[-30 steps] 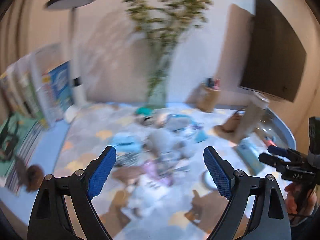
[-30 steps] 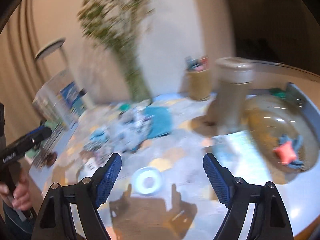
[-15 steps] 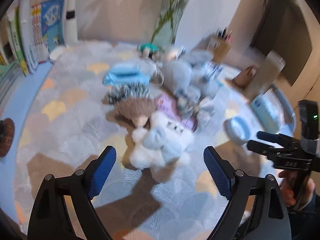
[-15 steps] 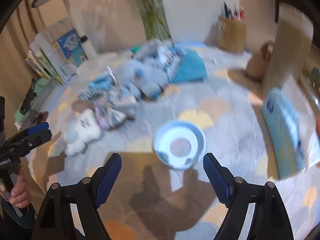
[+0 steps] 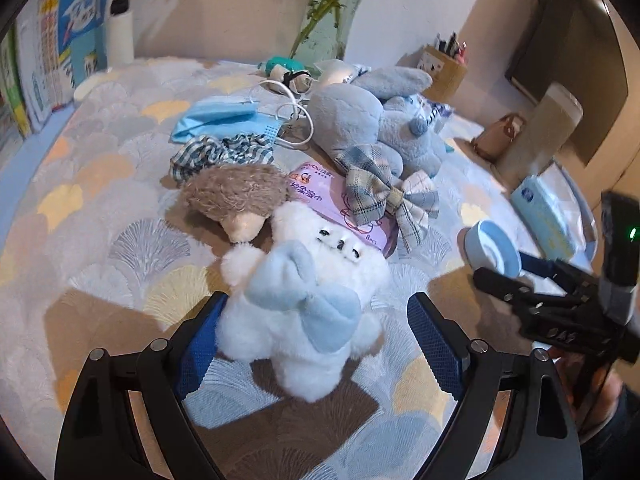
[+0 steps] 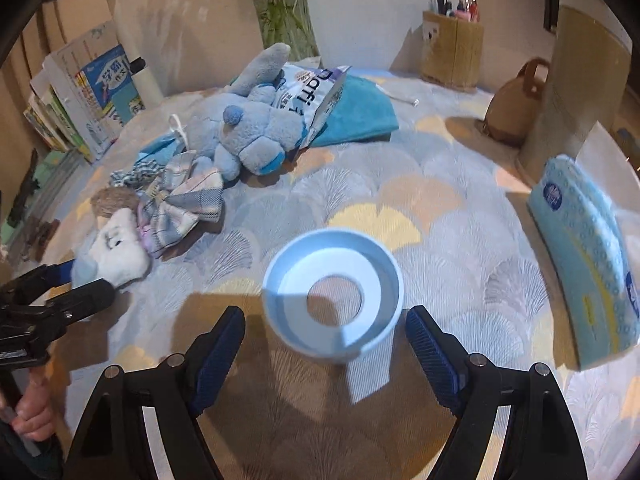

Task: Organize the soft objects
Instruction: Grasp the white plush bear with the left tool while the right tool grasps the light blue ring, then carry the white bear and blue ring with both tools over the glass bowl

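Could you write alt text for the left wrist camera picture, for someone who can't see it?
An open left gripper straddles a white plush toy with a pale blue bow on a patterned tablecloth; a brown hedgehog plush lies just behind.

We see the left gripper (image 5: 316, 344) with jaws wide, a white plush (image 5: 304, 300) between them, its left pad hidden behind the fur. Beyond lie a hedgehog (image 5: 236, 196), a plaid bow (image 5: 384, 196) and a blue plush (image 5: 360, 128). The right gripper (image 5: 516, 276) hovers by a blue ring (image 5: 492, 248).

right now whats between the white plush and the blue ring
Only bare tablecloth between the white plush and the blue ring, in the right wrist view.
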`<state>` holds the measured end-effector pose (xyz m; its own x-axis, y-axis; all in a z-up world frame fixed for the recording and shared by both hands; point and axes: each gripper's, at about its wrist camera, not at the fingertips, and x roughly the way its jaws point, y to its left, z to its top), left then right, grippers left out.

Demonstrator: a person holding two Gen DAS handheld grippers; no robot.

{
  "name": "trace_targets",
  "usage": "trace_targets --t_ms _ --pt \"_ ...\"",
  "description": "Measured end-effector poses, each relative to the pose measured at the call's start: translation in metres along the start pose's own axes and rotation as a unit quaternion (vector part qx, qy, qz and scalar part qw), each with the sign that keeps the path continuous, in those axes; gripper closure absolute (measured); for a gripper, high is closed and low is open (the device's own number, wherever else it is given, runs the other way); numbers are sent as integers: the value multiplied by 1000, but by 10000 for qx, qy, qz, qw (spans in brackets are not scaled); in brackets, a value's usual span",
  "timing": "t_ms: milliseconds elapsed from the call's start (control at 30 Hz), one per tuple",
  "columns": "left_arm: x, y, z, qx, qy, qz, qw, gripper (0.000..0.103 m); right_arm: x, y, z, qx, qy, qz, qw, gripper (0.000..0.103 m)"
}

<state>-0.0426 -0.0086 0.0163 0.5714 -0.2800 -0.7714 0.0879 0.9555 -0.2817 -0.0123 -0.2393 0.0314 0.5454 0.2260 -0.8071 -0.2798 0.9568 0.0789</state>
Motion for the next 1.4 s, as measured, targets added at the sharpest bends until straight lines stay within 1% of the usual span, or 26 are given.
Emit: trace_targets --t_ms 33,67,133,200,233,300,333,400,467,500,633,733,767,800,867,900,933,1067,1100,1133,1200,1233,1267,1300,1333,1400 --pt "0 2 0 -70 -52 -26 10000 15 1 2 0 -23 -63 -99 9999 24" --pt "-1 2 1 -79 -80 -17 9999 16 2 4 0 -62 -99 -159 9998 29" --pt "0 -1 1 19 -78 82 9999 19 2 7 1 -161 -147 -287 9994 37" --pt "-2 -10 -2 223 -144 311 9992 39 1 8 1 -199 -184 -255 9993 37" --pt "-3 -13 -3 305 -167 359 9988 39 1 8 2 -204 -193 -257 9993 38" --pt "-5 -19 -7 439 -221 428 9979 47 -1 10 2 -152 -216 -195 9995 38" --pt "-7 -20 -8 455 -236 431 9978 49 -1 9 1 -115 -210 -143 9996 38" --pt "-11 -21 -9 448 -307 417 9977 54 -2 7 0 3 -199 -22 9998 38" --pt "-16 -21 -8 374 -373 337 9980 56 -5 5 -2 89 -210 87 9997 38" --pt "-18 -21 -8 341 -393 295 9982 60 -7 4 -2 115 -223 121 9996 38" --pt "-26 -26 -5 341 -472 248 9980 60 -20 -3 -3 240 -367 308 9986 38" --pt "-23 -29 -7 407 -324 208 9984 57 -28 -8 -3 283 -440 328 9981 38" --pt "-21 -30 -10 433 -271 217 9985 50 -30 -10 -3 283 -446 307 9981 38" --pt "-20 -31 -12 487 -218 311 9981 38 -31 -11 -4 287 -447 304 9981 38" --pt "-16 -35 -16 703 -100 783 9944 21 -32 -14 -7 272 -425 332 9982 38" --pt "-15 -37 -17 796 -99 936 9924 21 -32 -16 -8 266 -410 322 9983 38" --pt "-16 -40 -19 915 -110 982 9909 21 -31 -16 -10 265 -382 303 9985 38" --pt "-12 -47 -17 1088 -79 997 9890 21 -23 -19 -12 309 -232 340 9987 37" --pt "-8 -48 -16 1100 -54 1085 9880 29 -19 -20 -13 339 -176 366 9986 37" --pt "-4 -49 -15 1125 -49 1175 9867 38 -17 -21 -13 363 -135 387 9985 37" --pt "0 -52 -13 1168 -65 1263 9851 48 -16 -22 -14 402 -140 395 9983 37" --pt "-1 -53 -12 1170 -94 1271 9849 50 -18 -22 -14 385 -169 395 9983 37" --pt "-5 -54 -10 1133 -138 1235 9858 52 -23 -21 -14 366 -232 400 9983 38" --pt "-10 -55 -8 1083 -185 1161 9871 53 -29 -22 -14 342 -318 404 9981 38" --pt "-18 -57 -5 1009 -262 994 9896 53 -37 -23 -12 334 -421 390 9978 38" --pt "-28 -65 1 967 -415 740 9917 53 -49 -27 -9 372 -542 376 9971 38"
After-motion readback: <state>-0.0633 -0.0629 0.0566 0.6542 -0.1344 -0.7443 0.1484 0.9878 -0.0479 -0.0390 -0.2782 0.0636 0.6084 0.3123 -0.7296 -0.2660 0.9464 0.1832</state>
